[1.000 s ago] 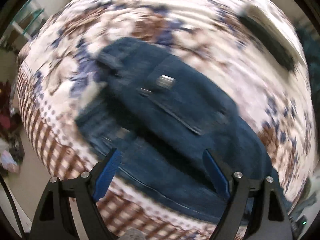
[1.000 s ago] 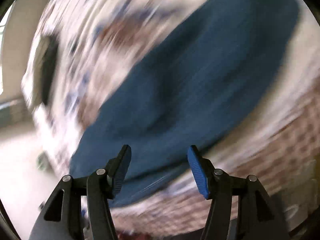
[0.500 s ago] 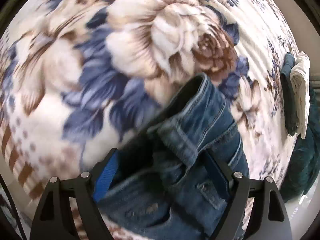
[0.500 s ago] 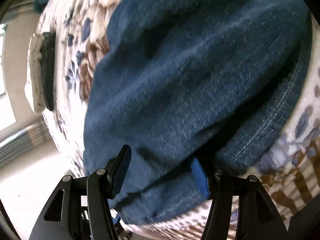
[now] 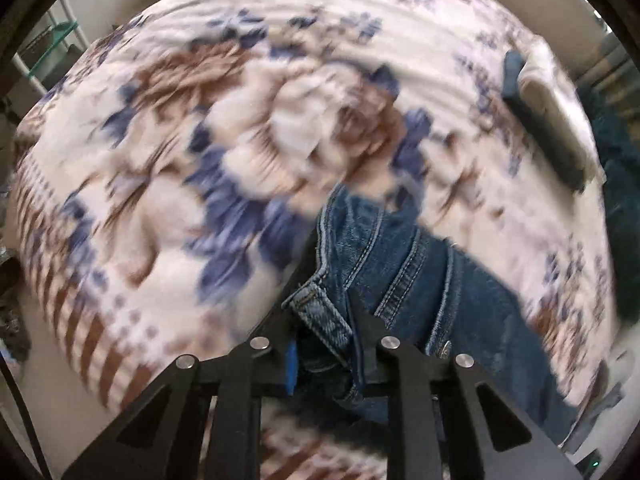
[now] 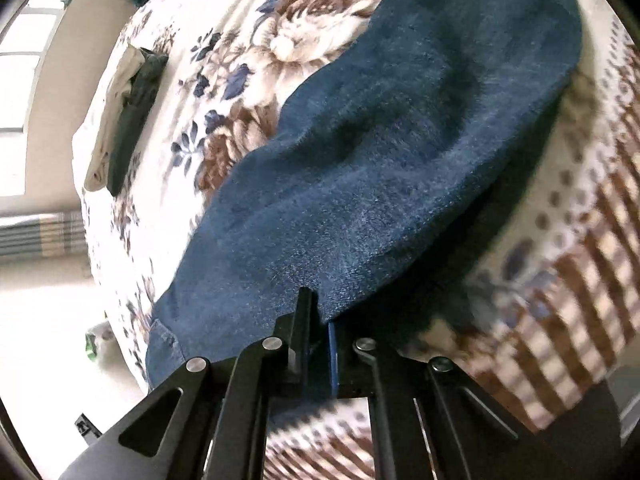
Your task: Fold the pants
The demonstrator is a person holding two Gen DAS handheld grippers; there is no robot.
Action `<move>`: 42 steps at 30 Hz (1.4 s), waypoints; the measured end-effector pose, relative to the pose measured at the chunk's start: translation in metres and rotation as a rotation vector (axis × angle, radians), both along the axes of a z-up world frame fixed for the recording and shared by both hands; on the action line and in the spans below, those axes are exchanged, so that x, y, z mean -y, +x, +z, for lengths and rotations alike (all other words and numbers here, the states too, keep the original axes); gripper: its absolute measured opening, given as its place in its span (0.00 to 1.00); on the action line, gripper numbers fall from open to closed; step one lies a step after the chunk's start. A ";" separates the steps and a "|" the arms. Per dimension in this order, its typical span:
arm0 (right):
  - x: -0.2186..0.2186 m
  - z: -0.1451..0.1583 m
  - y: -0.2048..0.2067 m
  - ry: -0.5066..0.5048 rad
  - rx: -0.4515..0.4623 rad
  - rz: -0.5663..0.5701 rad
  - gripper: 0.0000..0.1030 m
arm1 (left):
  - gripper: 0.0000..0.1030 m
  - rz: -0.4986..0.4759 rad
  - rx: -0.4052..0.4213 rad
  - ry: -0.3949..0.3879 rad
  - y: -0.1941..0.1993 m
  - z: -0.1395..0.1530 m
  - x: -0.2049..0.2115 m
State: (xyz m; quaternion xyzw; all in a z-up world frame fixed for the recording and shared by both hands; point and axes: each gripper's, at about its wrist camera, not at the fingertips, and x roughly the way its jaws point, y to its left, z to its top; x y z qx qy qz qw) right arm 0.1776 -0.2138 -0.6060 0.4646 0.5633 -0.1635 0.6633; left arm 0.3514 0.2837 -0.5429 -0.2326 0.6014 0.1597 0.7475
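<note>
One pair of pants (image 5: 404,280) lies on the flowered bedspread (image 5: 168,152), and each end of it is pinched in a gripper. Starting with the left gripper (image 5: 326,344): its jaws are drawn in tight on the waistband, with a belt loop and a thick bunch of denim squeezed between them, so the waist end sits right at the tool's tips and the rest of the jeans trails off ahead and to its right. The bedspread beyond is smeared with motion, so I take it this hand is on the move.

The right gripper (image 6: 318,336) is likewise clamped, its two blue pads nearly meeting on a thin edge of the pants (image 6: 380,160); the cloth rises straight ahead of the fingers in a broad, softly dented sheet with shadow under its right-hand edge, which looks lifted off the bed there.

To my eye this is the carry of a fold: both ends gripped, cloth raised. The next move, I'd judge, calls for bringing both held ends across together, level and at the same pace, then laying them down square before letting go.

Counting: one pair of jeans, two grippers, one bedspread, and one small stack of folded clothes (image 5: 548,116) far ahead of the left tool, to its right, showing a dark piece and a pale one.
</note>
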 end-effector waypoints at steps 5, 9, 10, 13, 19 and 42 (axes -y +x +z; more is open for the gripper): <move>0.007 -0.010 -0.023 -0.011 -0.076 0.049 0.07 | 0.17 -0.027 -0.059 0.049 -0.025 -0.017 0.008; 0.006 -0.020 -0.025 -0.019 -0.103 0.071 0.07 | 0.17 -0.040 -0.053 0.073 -0.031 -0.021 0.010; 0.007 -0.022 -0.024 -0.022 -0.105 0.075 0.07 | 0.17 -0.042 -0.052 0.075 -0.031 -0.021 0.011; 0.009 -0.026 -0.022 -0.022 -0.113 0.076 0.07 | 0.17 -0.041 -0.049 0.071 -0.030 -0.023 0.010; 0.010 -0.026 -0.022 -0.031 -0.123 0.088 0.07 | 0.18 -0.025 -0.059 0.045 -0.039 -0.032 0.004; 0.222 0.019 -0.054 -0.116 -0.039 -0.204 0.67 | 0.85 -0.433 0.017 0.209 0.007 0.022 0.227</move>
